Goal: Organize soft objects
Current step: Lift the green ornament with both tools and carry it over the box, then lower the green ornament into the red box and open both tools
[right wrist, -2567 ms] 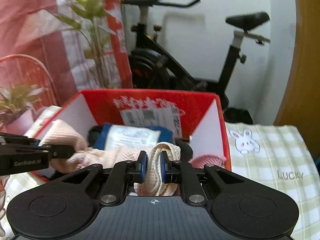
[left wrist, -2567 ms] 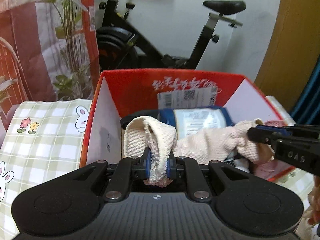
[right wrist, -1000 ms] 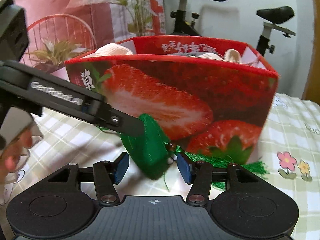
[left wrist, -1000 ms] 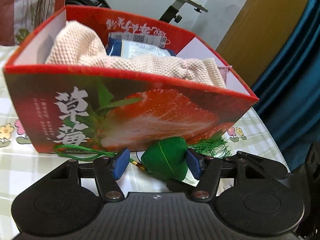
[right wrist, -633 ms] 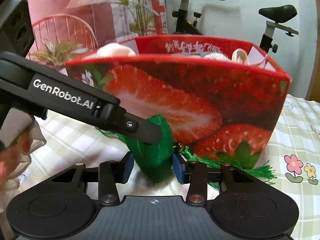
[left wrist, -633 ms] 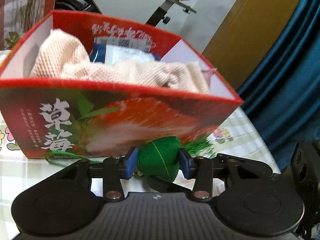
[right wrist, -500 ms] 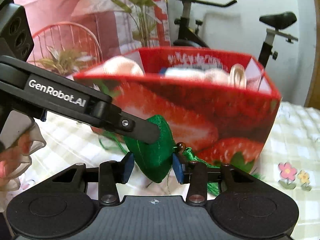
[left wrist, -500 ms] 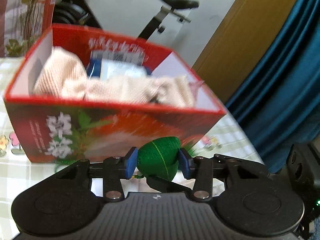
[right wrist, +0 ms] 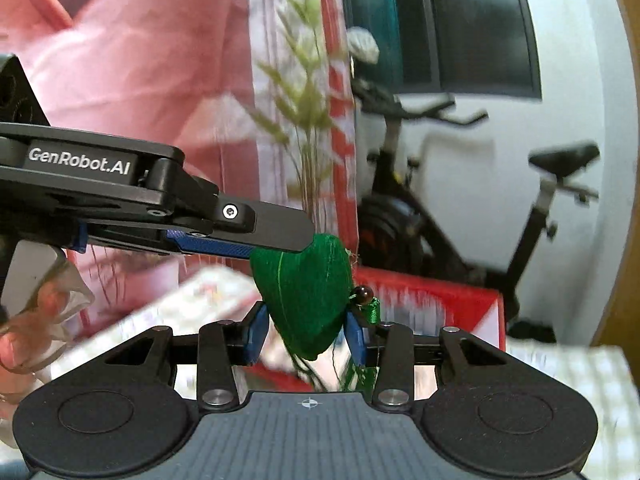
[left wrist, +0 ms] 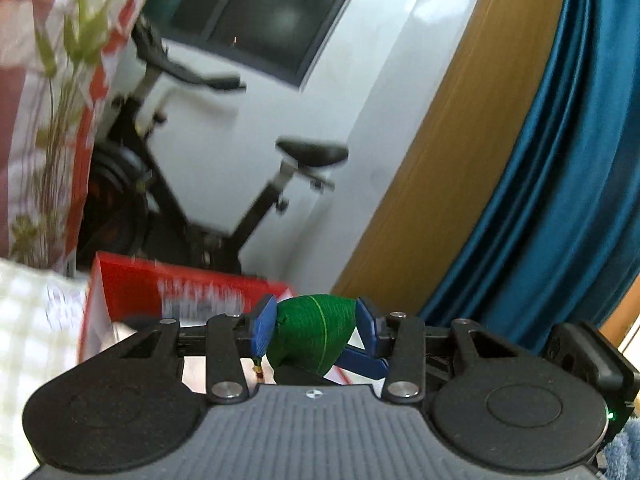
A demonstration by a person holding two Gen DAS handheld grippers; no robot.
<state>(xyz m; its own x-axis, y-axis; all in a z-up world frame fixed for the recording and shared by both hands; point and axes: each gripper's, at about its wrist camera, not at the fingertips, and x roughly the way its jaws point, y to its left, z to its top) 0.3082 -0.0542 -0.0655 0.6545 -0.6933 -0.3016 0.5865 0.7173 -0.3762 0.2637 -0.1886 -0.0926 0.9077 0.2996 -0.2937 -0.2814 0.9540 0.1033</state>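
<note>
Green stuffed sachet (left wrist: pixel 316 330) clamped from two sides by left gripper (left wrist: pixel 316 324) and right gripper (right wrist: pixel 304 334), carried above the red box's (left wrist: pixel 132 284) near edge for drop-in.

Checked tablecloth (right wrist: pixel 560 380) (blurred) beneath a red cardboard box (left wrist: pixel 132 284) resting directly upon it

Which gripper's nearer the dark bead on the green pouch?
Right. Both grippers' jaws have just been closing and clamp the pouch: right gripper low, bead beside its pad; left gripper at the pouch's top, farther off.
</note>
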